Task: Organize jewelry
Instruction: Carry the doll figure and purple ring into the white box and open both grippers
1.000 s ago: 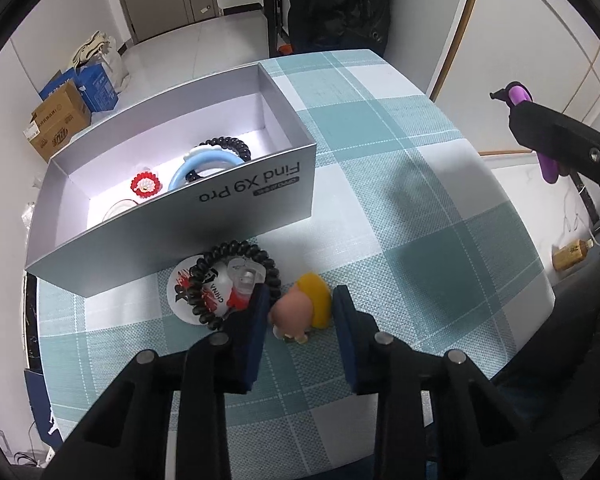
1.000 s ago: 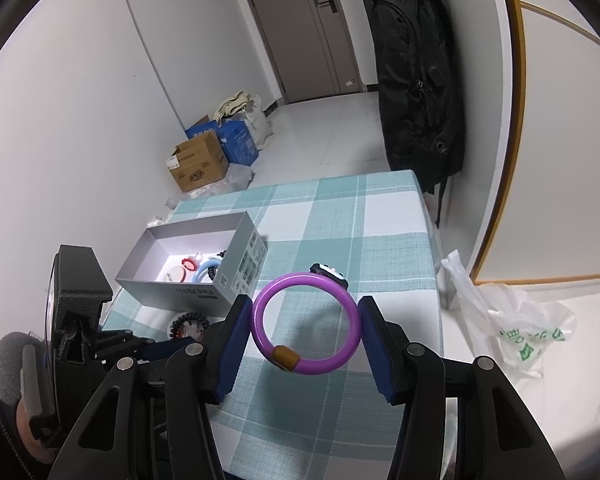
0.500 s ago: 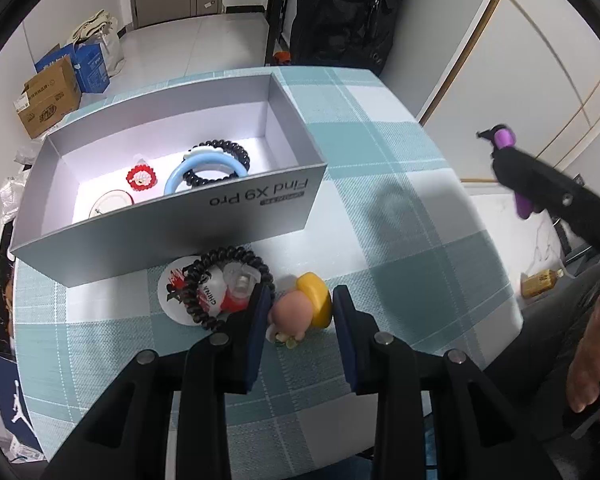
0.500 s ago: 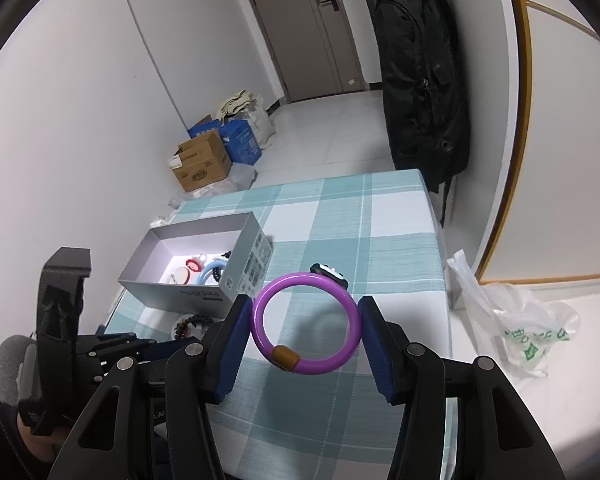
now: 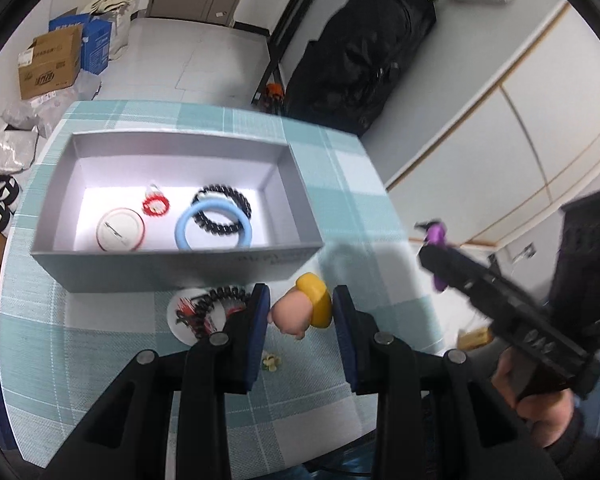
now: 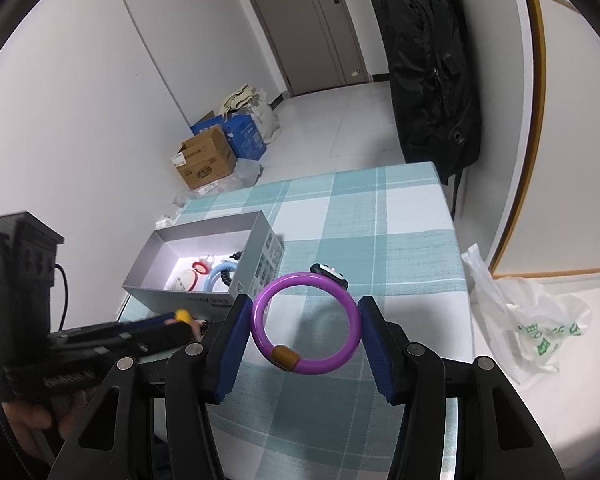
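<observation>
Jewelry is being held in both grippers above the checked table (image 5: 100,344). A small figure charm (image 5: 300,308) is being gripped by the left gripper (image 5: 300,312), its yellow end pointing toward the grey box (image 5: 172,272). A purple bangle (image 6: 306,324) is being clamped across its width by the right gripper (image 6: 306,326), its ring facing the camera, brown bead lowest.

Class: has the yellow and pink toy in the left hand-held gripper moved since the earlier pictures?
Yes. The toy has lifted off the tablecloth toward the grey box.
</observation>
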`<state>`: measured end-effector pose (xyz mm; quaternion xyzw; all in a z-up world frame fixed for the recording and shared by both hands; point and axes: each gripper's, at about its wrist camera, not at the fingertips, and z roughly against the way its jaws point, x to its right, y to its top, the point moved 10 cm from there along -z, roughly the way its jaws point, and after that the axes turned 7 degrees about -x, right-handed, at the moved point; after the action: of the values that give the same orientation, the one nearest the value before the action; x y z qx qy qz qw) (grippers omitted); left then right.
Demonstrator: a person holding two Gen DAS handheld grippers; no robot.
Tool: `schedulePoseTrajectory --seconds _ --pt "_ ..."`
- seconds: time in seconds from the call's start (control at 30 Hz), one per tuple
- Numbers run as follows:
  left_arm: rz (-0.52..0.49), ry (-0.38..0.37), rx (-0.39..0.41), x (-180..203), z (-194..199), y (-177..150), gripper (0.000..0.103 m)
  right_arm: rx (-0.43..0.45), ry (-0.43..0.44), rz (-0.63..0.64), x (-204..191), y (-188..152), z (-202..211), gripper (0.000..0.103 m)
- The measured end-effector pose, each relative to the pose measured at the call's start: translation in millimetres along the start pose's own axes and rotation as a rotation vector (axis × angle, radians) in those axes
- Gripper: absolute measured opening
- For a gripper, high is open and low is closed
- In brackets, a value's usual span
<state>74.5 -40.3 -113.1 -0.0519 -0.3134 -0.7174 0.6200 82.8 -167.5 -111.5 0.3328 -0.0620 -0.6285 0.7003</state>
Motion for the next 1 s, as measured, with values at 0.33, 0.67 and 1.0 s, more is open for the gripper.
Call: schedulePoseTrajectory --seconds 0.33,0.67,1.0 --pt "0.057 -0.114 0.081 2 25 26 0.027 0.036 0.044 0.017 -25 21 -5 0.053" --pt "0.17 -0.218 0.13 -19 42 51 0.027 0.052 0.136 0.084 -72 42 -16 0.053" --pt "0.23 -0.101 0.107 -54 25 64 0.027 -0.019 0.177 0.097 -95 55 -54 0.053"
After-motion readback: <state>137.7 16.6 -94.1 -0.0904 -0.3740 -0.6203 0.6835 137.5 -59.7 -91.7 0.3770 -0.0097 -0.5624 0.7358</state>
